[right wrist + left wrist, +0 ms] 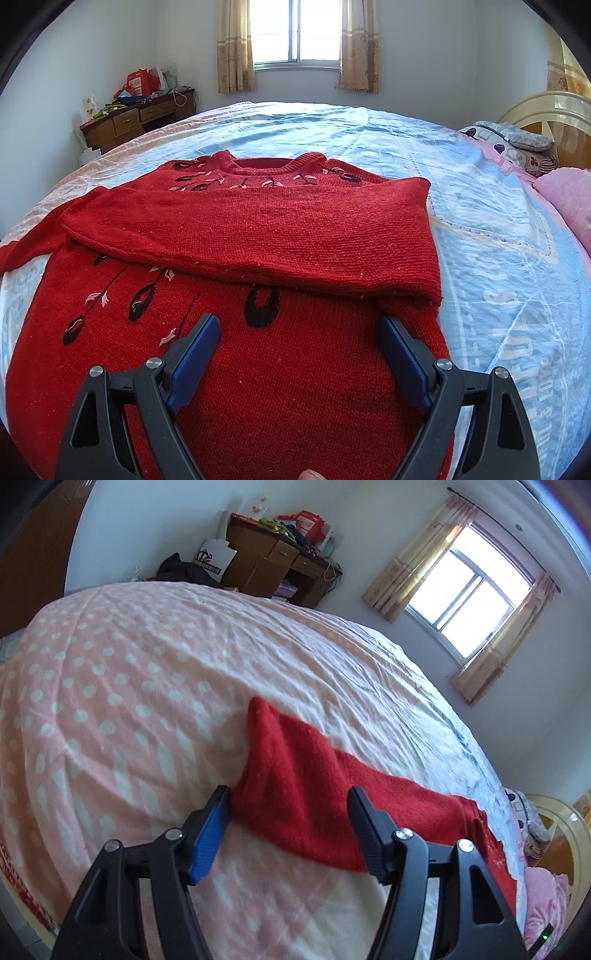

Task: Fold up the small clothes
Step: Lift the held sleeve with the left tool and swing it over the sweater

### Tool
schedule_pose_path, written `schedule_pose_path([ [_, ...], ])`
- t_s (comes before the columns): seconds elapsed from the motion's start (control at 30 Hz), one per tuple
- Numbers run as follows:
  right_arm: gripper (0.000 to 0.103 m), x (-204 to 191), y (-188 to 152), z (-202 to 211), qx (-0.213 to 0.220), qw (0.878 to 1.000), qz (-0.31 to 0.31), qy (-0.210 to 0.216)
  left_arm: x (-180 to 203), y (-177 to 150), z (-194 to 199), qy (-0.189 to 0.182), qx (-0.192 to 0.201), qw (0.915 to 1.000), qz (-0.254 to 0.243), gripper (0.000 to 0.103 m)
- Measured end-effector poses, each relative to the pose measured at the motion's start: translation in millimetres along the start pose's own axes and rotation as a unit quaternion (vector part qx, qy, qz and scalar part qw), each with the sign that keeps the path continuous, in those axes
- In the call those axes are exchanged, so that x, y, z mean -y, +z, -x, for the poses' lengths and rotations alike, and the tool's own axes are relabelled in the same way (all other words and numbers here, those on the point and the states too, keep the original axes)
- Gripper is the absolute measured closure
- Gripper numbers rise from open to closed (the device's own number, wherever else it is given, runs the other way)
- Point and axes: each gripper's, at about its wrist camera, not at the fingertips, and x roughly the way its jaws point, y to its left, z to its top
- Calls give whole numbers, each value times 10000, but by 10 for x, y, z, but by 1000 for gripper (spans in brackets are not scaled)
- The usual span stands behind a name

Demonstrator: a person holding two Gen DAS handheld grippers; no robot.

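A red knitted sweater [258,369] with black and pink leaf patterns lies flat on the bed, collar toward the window. Its right sleeve [258,229] is folded across the chest. Its left sleeve [291,775] stretches out over the pink part of the bedcover. My left gripper [290,797] is open, its jaws on either side of that sleeve's cuff end, close above it. My right gripper [299,325] is open and empty above the sweater's lower body.
The bed [498,258] has a pale blue sheet, and a pink dotted cover [110,701]. Pillows [517,144] and a headboard are at the right. A cluttered wooden desk [136,118] stands by the wall, and a curtained window [295,29] is beyond the bed.
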Motion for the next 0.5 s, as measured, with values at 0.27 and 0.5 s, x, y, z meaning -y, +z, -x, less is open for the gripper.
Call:
schedule_pose_path([
  [0.27,15,-10,2,-2,14,10000,-1,-19,-175,94,-35,-74,-42,9999,68,86],
  [0.5,15,-11,-1,-2,13,10000,2,-22,-103,236,108,-359,49,9993,73,88],
])
